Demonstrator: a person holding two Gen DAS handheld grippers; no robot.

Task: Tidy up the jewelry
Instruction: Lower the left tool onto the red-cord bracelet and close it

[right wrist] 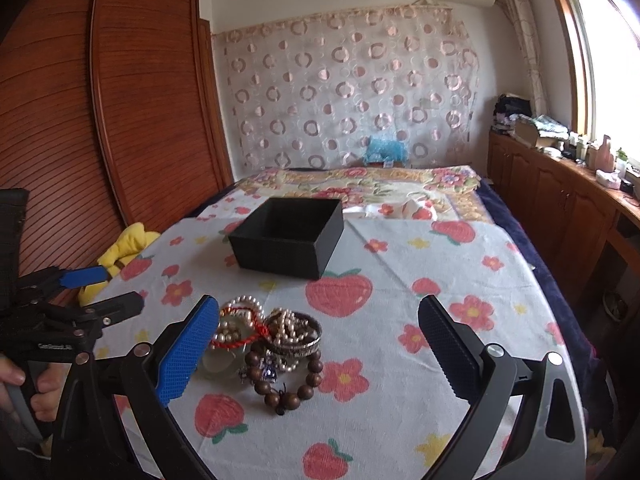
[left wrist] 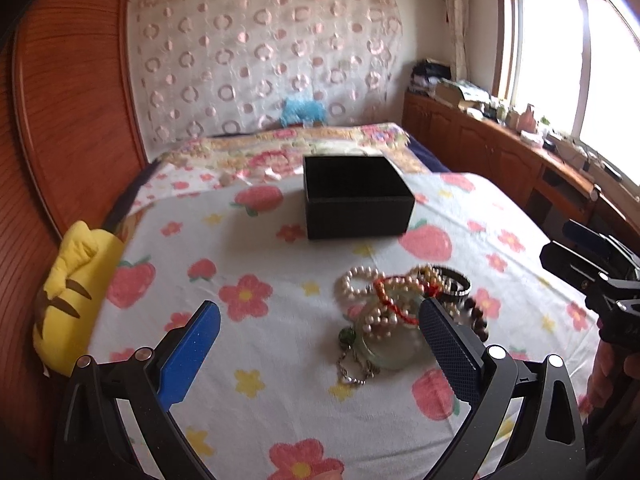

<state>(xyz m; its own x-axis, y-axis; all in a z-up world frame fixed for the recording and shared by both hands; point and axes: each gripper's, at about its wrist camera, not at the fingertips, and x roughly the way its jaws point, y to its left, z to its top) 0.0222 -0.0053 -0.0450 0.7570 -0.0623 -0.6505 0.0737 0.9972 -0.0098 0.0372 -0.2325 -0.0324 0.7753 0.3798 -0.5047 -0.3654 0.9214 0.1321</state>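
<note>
I hold both tools above the bed, over a white sheet [right wrist: 400, 280] printed with strawberries and flowers. My left gripper [left wrist: 320, 344] has its blue pads spread wide and grips nothing. The heap of jewelry [left wrist: 404, 312] lies just ahead of it, toward its right finger [left wrist: 448, 348], which hides part of the heap; I cannot tell whether that finger touches it. In the heap I make out a pearl strand [left wrist: 360, 284], a red cord [left wrist: 392, 304], a pale green bangle [left wrist: 396, 352], a dark banded bracelet [left wrist: 456, 284] and a small silver chain [left wrist: 356, 372] trailing toward me.

My right gripper [right wrist: 320, 344] is also fully spread and empty. From its camera the same heap sits just ahead, close beside its left finger [right wrist: 188, 344], with a string of brown wooden beads [right wrist: 292, 384] on the near side and a silver bangle [right wrist: 300, 340] behind it.

The black box [right wrist: 288, 236] stands open on the sheet farther ahead of both tools, well apart from the heap; its inside is too dark for me to tell what it holds. A yellow plush toy [left wrist: 76, 296] lies off to my left at the bed's edge, against the wooden wardrobe [right wrist: 120, 100].
</note>
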